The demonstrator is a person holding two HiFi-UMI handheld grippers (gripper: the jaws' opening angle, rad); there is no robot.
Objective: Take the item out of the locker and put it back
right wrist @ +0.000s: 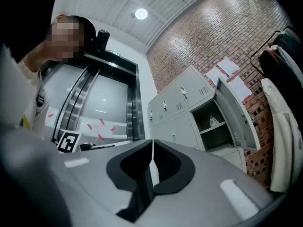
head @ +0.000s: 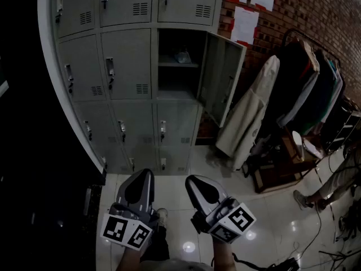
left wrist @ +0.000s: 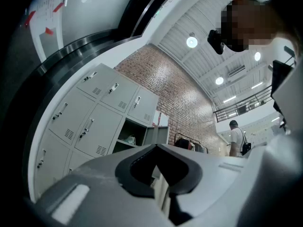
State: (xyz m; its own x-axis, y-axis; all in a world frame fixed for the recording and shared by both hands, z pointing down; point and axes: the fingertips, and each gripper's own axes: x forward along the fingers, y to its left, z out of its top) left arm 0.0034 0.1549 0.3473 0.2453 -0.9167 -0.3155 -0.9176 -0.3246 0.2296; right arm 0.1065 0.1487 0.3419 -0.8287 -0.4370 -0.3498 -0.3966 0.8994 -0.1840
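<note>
A bank of grey lockers stands ahead, well beyond both grippers. One locker is open, its door swung out to the right. A small pale item lies on the shelf inside; it also shows as the item in the left gripper view and the item in the right gripper view. My left gripper and right gripper are side by side low above the floor, tilted up toward the lockers. The left gripper and the right gripper both have their jaws together with nothing between them.
A clothes rack with dark garments and a pale coat stands right of the open door, against a brick wall with papers. A low wooden stand, cables and a person's leg are on the glossy floor at right.
</note>
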